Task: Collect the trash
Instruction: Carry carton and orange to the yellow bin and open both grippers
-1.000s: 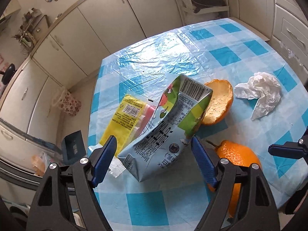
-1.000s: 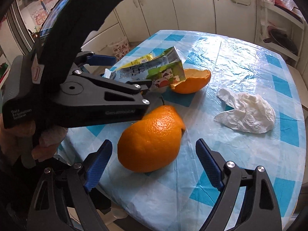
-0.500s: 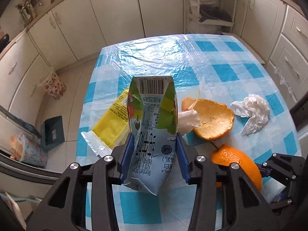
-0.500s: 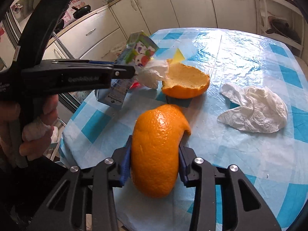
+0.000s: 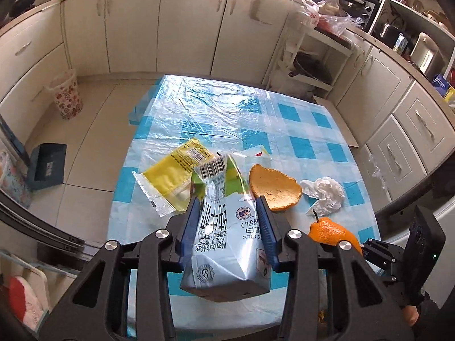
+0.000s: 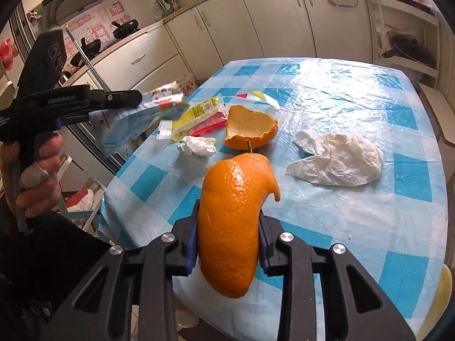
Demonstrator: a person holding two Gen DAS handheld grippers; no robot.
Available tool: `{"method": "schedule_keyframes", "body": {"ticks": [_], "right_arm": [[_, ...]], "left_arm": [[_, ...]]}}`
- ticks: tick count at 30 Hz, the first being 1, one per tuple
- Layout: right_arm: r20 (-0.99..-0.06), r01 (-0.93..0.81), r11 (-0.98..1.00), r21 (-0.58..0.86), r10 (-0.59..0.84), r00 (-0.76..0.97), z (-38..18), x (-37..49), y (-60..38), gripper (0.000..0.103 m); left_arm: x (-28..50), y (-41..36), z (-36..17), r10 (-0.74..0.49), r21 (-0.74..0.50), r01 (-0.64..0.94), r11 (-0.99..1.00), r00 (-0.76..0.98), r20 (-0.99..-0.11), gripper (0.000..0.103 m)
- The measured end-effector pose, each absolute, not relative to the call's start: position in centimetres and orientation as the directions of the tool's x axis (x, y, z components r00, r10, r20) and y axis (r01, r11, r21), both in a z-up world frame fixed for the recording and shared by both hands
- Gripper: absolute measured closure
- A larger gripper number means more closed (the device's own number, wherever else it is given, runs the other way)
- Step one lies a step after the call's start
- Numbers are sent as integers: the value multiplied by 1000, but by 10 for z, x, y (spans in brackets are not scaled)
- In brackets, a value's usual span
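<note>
My left gripper (image 5: pixel 227 227) is shut on a crushed light-blue milk carton (image 5: pixel 224 236) and holds it above the table's near left edge; it also shows in the right wrist view (image 6: pixel 133 122). My right gripper (image 6: pixel 227 244) is shut on a large orange peel (image 6: pixel 233 216), lifted off the table; the peel shows in the left wrist view (image 5: pixel 332 230). On the blue checked tablecloth (image 6: pixel 355 85) lie a second orange peel half (image 6: pixel 250 128), a crumpled white tissue (image 6: pixel 338 159), a small tissue wad (image 6: pixel 197 145) and a yellow wrapper (image 5: pixel 170 179).
A floral waste bin (image 5: pixel 66 96) stands on the floor by the cabinets at far left. A dark dustpan (image 5: pixel 47 167) lies on the floor left of the table. Cabinets ring the room. A red and white wrapper (image 6: pixel 250 96) lies behind the peel half.
Both grippers closed on their items a second ago and have since lifted: the left raised the milk carton off the table, the right raised the orange peel.
</note>
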State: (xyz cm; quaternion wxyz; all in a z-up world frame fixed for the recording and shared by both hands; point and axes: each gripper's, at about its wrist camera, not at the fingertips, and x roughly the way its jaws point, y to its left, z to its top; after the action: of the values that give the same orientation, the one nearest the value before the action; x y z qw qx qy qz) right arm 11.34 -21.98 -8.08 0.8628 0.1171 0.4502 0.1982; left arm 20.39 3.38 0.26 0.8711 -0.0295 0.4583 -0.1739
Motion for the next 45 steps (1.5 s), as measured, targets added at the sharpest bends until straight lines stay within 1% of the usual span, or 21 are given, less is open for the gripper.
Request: {"method": "schedule_keyframes", "body": {"ticks": [1, 4, 11, 13, 17, 19, 21, 25, 28, 30, 32, 36, 39, 45], "right_arm": [[-731, -228, 896, 382, 444, 519, -81, 113, -224, 70], [-735, -205, 903, 378, 427, 526, -81, 109, -232, 69], [-736, -193, 906, 376, 418, 532, -79, 106, -240, 69], [-737, -194, 906, 375, 419, 530, -80, 106, -240, 70], [-738, -196, 906, 375, 419, 528, -80, 106, -240, 70], [-736, -197, 906, 374, 420, 531, -79, 105, -240, 70], [-734, -197, 906, 374, 419, 535, -78, 104, -242, 70], [-728, -192, 908, 371, 413, 547, -74, 100, -246, 70], [-728, -180, 913, 367, 402, 556, -73, 97, -252, 69], [-728, -169, 916, 365, 393, 561, -72, 95, -257, 70], [-728, -155, 919, 362, 383, 569, -71, 93, -263, 70], [-725, -117, 928, 354, 351, 593, -68, 88, -280, 70], [-724, -72, 935, 347, 316, 613, -66, 81, -298, 70], [-736, 70, 939, 337, 216, 641, -68, 56, -351, 70]], "left_arm": [[201, 33, 3, -328, -206, 279, 938, 521, -788, 65], [198, 23, -6, -273, -137, 290, 947, 509, -816, 65], [191, 6, -42, -98, 52, 325, 944, 427, -899, 65], [191, 7, -54, -59, 80, 330, 941, 392, -918, 64], [192, 6, -65, 15, 149, 319, 936, 387, -922, 59], [192, 5, -66, 31, 169, 318, 933, 397, -917, 59], [191, 5, -64, 46, 188, 304, 934, 420, -906, 62], [185, 11, -37, 14, 167, 260, 951, 503, -864, 63], [184, 22, -17, -28, 111, 221, 969, 546, -838, 63], [181, 27, -6, -82, 55, 220, 974, 569, -818, 63], [177, 27, 4, -148, -4, 240, 971, 586, -797, 63], [170, 11, 15, -245, -78, 295, 952, 586, -772, 63], [164, -18, 17, -301, -103, 354, 930, 568, -766, 63], [140, -105, 8, -397, -106, 515, 851, 497, -771, 63]]}}
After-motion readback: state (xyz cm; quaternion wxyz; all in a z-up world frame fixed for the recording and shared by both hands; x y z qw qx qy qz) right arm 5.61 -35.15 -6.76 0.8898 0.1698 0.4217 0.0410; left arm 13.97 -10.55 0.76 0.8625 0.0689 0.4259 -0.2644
